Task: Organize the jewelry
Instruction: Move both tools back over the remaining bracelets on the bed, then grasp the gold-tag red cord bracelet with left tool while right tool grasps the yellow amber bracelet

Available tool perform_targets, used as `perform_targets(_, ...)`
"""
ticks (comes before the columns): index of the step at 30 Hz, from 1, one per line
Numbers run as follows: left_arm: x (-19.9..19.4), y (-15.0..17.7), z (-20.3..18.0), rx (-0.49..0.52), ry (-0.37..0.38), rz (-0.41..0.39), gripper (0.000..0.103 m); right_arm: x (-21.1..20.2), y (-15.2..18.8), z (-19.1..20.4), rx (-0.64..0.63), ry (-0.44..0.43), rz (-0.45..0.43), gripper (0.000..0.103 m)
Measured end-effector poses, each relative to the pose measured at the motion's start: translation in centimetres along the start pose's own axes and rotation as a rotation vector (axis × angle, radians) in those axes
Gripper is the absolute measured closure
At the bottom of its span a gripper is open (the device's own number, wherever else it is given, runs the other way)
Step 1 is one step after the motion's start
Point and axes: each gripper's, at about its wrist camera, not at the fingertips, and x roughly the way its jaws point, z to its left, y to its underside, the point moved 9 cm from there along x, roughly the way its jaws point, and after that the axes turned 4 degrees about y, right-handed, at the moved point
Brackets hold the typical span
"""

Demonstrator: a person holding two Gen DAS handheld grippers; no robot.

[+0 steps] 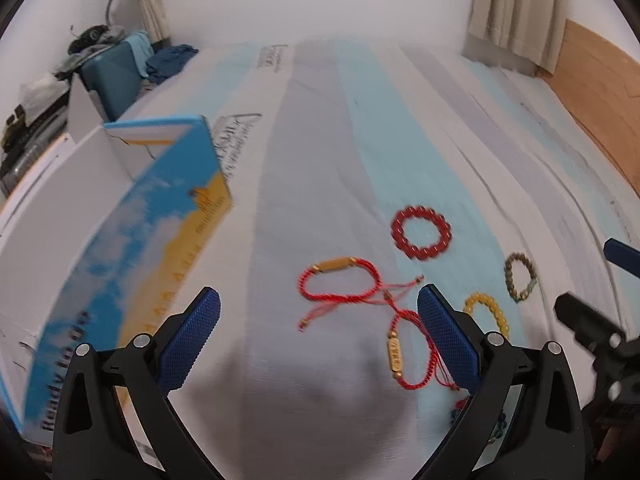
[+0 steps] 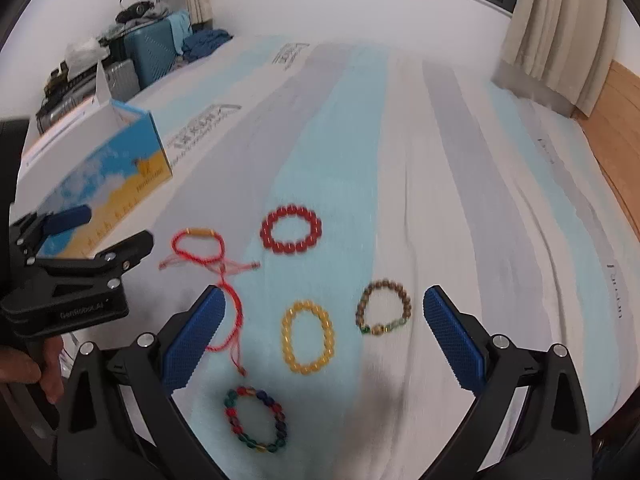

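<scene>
My left tongs (image 1: 319, 336) spread wide, empty, over striped bed sheet (image 1: 320, 160). My right tongs (image 2: 324, 334) also spread, empty. Bracelets lie loose on bed: red bead bracelet (image 2: 291, 231), two red cord bracelets (image 1: 340, 280) tangled together, yellow bead bracelet (image 2: 307, 336), brown bead bracelet (image 2: 383, 312), multicolour bead bracelet (image 2: 256, 419). Open blue-and-yellow box (image 1: 132, 216) sits at left.

I saw a striped bed (image 2: 460, 184), open box (image 2: 100, 168) at its left edge, red bead bracelet (image 2: 291, 230), two red cord bracelets (image 1: 340, 282), yellow (image 2: 307, 337), brown (image 2: 383, 312), multicolour (image 2: 256, 420) bracelets lying apart.
</scene>
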Motion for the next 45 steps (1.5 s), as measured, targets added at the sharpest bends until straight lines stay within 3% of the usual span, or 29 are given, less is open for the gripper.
perform_targets(10, 3.4, 3.4, -2.5, 0.046, 0.027, 0.042, 0.007, 3.8, 5.0, 1.1, -0.046, -0.029, 0.050, 0.008)
perform_targets(19, 5.4, 4.7, -4.1, 0.110, 0.046, 0.049, 0.016, 5.5, 6.3, 1.8, -0.086, -0.067, 0.062, 0.020)
perform_targets(24, 7.1, 5.6, -4.8, 0.123, 0.068, 0.086, 0.027, 6.7, 6.8, 1.9, -0.083, -0.077, 0.080, 0.026)
perform_targets(37, 8.4, 6.7, -4.6, 0.134, 0.060, 0.069, 0.028, 9.4, 7.8, 1.8, -0.068, -0.082, 0.115, 0.031)
perform_targets(40, 8.2, 6.8, -4.3, 0.125, 0.065, 0.068, 0.034, 9.4, 7.8, 1.8, -0.068, -0.093, 0.106, 0.043)
perform_targets(43, 7.9, 6.9, -3.6, 0.100, 0.065, 0.058, 0.049, 9.2, 7.8, 1.7, -0.064, -0.107, 0.110, 0.066)
perform_targets(44, 7.7, 7.0, -3.5, 0.101, 0.065, 0.056, 0.056, 9.1, 7.7, 1.7, -0.069, -0.111, 0.115, 0.078)
perform_targets(45, 7.5, 7.2, -3.4, 0.104, 0.067, 0.056, 0.066, 9.1, 7.7, 1.7, -0.076, -0.114, 0.120, 0.082)
